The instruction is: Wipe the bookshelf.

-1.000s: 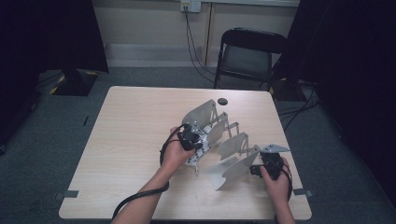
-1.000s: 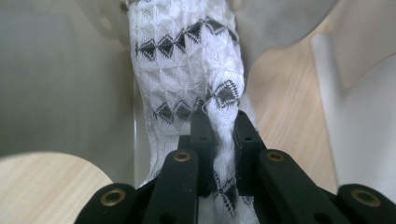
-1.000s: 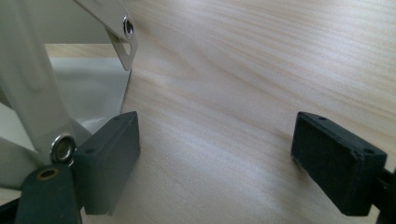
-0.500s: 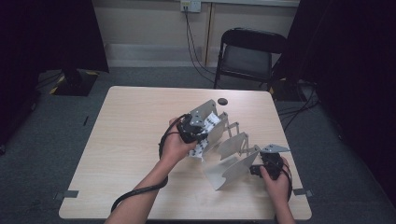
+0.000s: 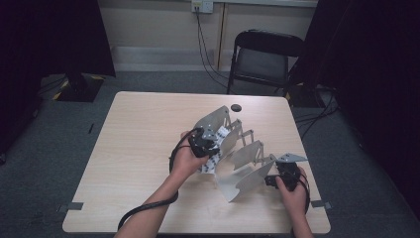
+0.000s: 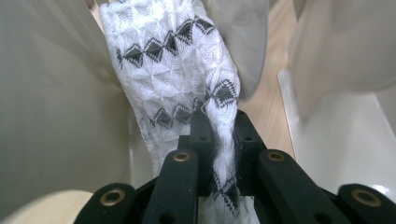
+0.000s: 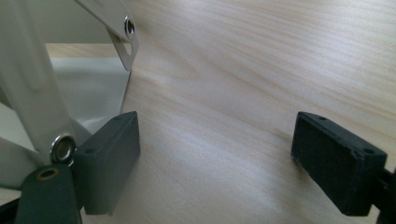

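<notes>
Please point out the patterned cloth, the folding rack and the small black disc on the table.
patterned cloth (image 6: 187, 70), left gripper view, on its white weave above the jaws.
folding rack (image 5: 247, 181), high view, on its nearest grey panel.
small black disc (image 5: 236, 107), high view, on its middle.

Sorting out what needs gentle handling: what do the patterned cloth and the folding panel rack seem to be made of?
The cloth looks like soft white knit or woven fabric with black diamonds; loose threads and puckered texture show. The rack seems to be thin grey plastic or sheet metal, smooth and matt, with metal rivets at its joints. The left gripper pinches the cloth.

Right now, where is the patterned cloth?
In the left gripper view, the cloth is pinched in the left gripper, between the pale panels of the rack mid-table.
</notes>
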Demonstrator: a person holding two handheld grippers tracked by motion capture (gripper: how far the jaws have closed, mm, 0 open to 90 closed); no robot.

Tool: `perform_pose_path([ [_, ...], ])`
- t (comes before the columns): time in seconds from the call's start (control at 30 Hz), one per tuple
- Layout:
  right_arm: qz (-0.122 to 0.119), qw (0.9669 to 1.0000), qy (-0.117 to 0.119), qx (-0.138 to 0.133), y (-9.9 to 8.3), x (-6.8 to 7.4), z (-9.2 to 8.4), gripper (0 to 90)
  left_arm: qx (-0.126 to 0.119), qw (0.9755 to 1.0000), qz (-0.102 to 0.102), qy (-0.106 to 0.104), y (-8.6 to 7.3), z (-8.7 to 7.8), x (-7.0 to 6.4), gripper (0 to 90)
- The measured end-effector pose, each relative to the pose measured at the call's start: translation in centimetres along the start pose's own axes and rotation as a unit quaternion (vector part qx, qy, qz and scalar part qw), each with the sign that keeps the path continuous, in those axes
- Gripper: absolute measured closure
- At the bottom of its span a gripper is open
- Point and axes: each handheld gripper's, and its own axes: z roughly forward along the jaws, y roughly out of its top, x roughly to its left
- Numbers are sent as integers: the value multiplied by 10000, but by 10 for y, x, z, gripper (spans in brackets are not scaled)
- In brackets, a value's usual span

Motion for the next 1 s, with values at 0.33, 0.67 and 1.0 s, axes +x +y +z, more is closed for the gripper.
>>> perform_pose_path([
  [0.33,-1,10000,0,-1,0,0,0,150,268,9994,-188,-142,-33,17,-6,818],
  [0.67,-4,10000,0,0,0,0,0,151,242,9983,-496,-176,-49,2,-5,807],
  [1.0,-4,10000,-1,-1,0,0,0,151,225,9960,-864,-46,-81,-29,7,801],
])
